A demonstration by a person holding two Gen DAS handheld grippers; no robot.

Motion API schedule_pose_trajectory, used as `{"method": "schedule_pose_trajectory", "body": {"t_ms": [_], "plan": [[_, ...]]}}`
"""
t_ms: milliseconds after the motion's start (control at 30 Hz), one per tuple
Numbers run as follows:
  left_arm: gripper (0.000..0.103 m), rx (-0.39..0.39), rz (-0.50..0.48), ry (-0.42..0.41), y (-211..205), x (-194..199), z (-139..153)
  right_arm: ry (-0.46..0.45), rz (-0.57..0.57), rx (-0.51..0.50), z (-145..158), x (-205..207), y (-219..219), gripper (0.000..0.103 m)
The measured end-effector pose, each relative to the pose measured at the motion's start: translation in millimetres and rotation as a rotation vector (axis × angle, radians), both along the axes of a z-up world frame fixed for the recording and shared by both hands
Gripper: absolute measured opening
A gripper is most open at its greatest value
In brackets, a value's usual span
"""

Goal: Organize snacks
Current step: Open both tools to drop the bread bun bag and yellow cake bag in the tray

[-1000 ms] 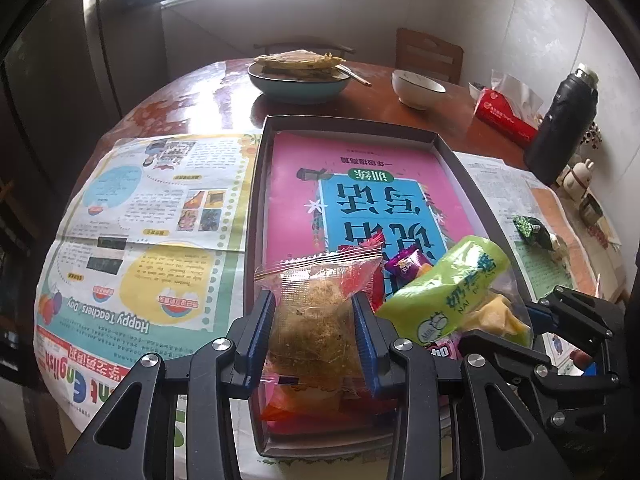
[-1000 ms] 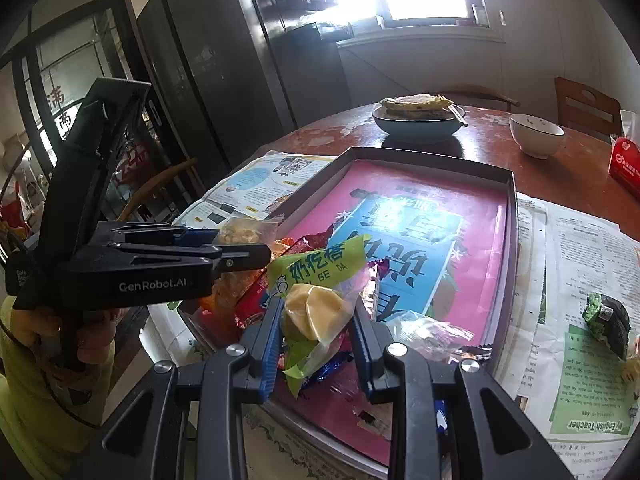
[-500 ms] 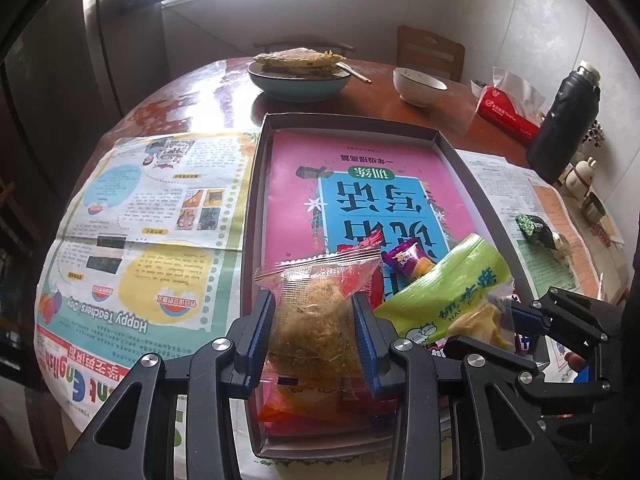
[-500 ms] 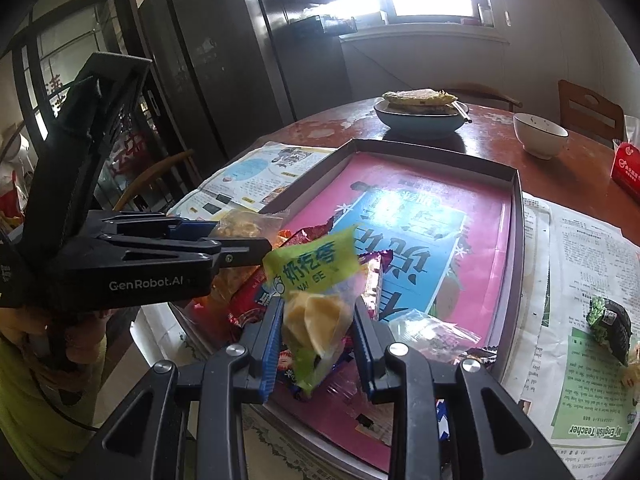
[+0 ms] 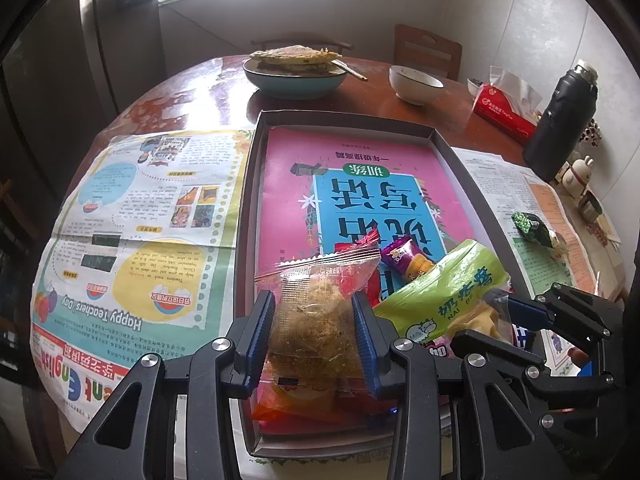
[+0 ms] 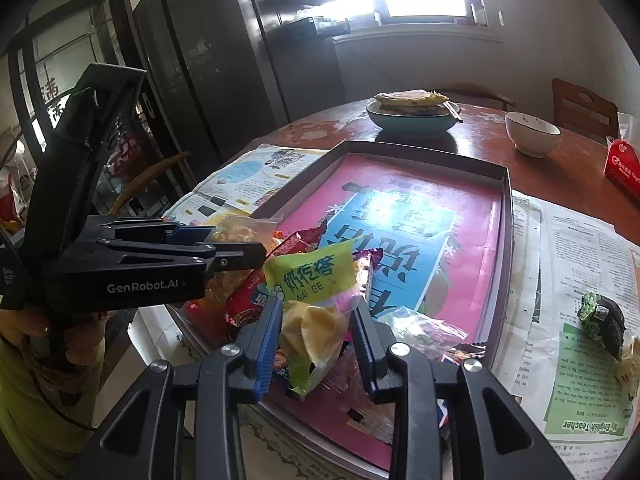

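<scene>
My left gripper (image 5: 314, 334) is shut on a clear packet with a brown floss cake (image 5: 316, 320), held above the near end of the shallow box (image 5: 344, 120) with the pink booklet. My right gripper (image 6: 316, 334) is shut on a green snack bag (image 6: 316, 300) with yellow pieces, right beside the left one; the bag also shows in the left wrist view (image 5: 444, 300). Red, orange and purple snack packets (image 5: 404, 260) lie piled in the box's near end. A dark green wrapped snack (image 6: 602, 318) lies on the newspaper to the right.
The box sits on a round wooden table (image 5: 192, 92) covered with newspapers (image 5: 140, 220). At the back stand a bowl of flatbread (image 5: 296, 74), a white bowl (image 5: 416, 84), a red tissue pack (image 5: 504, 112) and a black flask (image 5: 560, 120).
The right gripper with the green bag has dropped a little lower and closer to the snack pile. The left gripper holds its packet nearly still.
</scene>
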State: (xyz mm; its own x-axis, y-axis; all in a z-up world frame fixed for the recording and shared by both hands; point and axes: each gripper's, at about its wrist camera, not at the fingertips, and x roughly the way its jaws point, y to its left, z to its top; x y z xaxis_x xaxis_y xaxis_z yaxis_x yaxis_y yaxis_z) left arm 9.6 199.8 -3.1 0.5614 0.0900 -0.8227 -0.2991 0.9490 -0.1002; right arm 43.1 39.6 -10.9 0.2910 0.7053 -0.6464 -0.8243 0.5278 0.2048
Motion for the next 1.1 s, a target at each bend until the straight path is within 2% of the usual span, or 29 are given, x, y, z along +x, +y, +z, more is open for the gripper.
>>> {"method": "schedule_pose_trajectory", "body": {"t_ms": [800,933,1100], "plan": [[0.041,0.011,-0.014,0.009,-8,5,-3,0.000,-0.041,0.003,0,5,-9,0.036],[0.041,0.010,-0.015,0.009,-8,5,-3,-0.004,-0.048,0.011,2,5,-12,0.045],[0.042,0.010,-0.013,0.009,-8,5,-3,0.003,-0.046,0.016,3,5,-13,0.050]]}}
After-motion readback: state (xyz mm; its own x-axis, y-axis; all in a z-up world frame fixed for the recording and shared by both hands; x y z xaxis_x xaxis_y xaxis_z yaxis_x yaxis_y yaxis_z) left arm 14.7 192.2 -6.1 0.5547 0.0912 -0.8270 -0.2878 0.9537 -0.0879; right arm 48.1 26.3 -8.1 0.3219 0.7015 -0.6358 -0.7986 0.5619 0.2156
